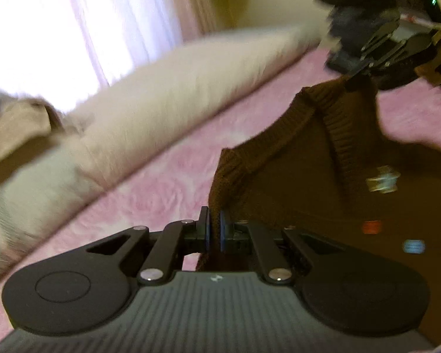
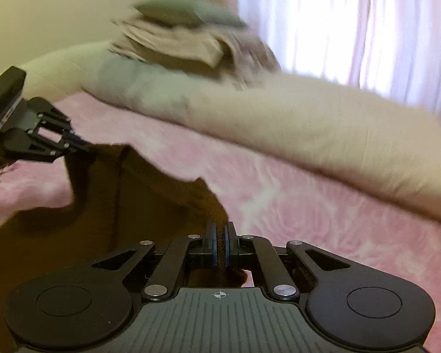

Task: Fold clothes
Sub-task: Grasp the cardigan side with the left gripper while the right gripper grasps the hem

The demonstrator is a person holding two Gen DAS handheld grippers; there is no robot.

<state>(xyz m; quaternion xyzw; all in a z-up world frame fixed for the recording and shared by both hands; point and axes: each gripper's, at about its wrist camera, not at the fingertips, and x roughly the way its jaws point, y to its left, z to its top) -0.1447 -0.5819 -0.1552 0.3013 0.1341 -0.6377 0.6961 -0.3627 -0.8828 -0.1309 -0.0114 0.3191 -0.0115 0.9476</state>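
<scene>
We see the bed (image 2: 323, 206), spread with a pink rose-patterned cover, filling most of both views. Along its far side lies a long cream bolster (image 2: 308, 123), with a heap of beige folded cloth (image 2: 191, 50) at about 11 o'clock in the right wrist view. The brown knitted sweater (image 1: 308, 176) hangs lifted above the cover, stretched between our two tools. Our left hand-held gripper (image 1: 214, 229) is clamped narrowly on one ribbed edge at 6 o'clock; our right hand-held gripper (image 2: 219, 247) pinches another edge just as tightly.
</scene>
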